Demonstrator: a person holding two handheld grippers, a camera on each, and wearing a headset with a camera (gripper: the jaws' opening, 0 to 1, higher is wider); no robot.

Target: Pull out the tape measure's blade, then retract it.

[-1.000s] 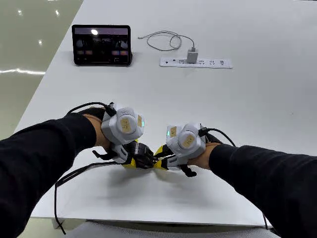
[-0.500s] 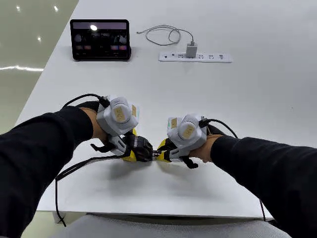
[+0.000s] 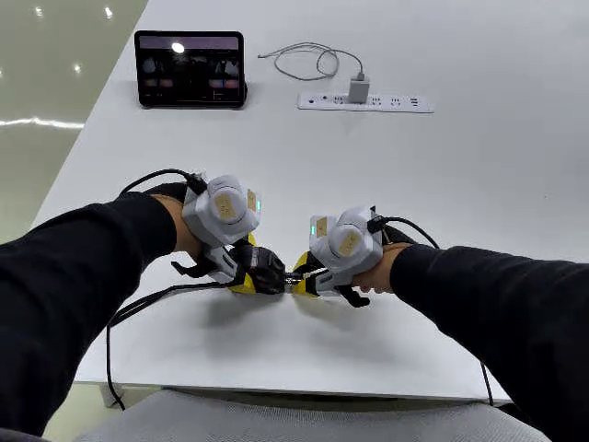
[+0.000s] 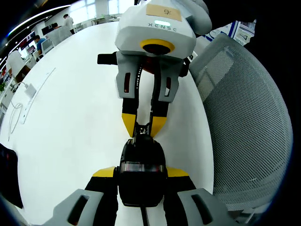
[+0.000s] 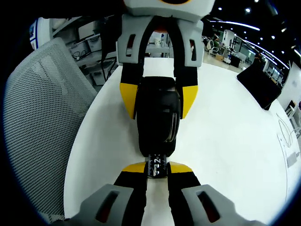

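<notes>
Our left hand-held gripper point(image 4: 141, 172) clamps the tape measure point(image 5: 157, 110) by the near edge of the desk point(image 3: 368, 166), our right hand-held gripper point(image 5: 157, 168) pinches the barely drawn blade point(image 5: 157, 161) by its tip — if that thin pinch slips as we pull, we judge the blade would snap back in.

Office-like lab: white workbench point(image 3: 460, 166), mesh chair point(image 4: 244, 117), tablet point(image 3: 190, 68), power strip point(image 3: 365, 102).

Tape measure's blade point(image 5: 157, 166) — marginally shorter than before
</notes>
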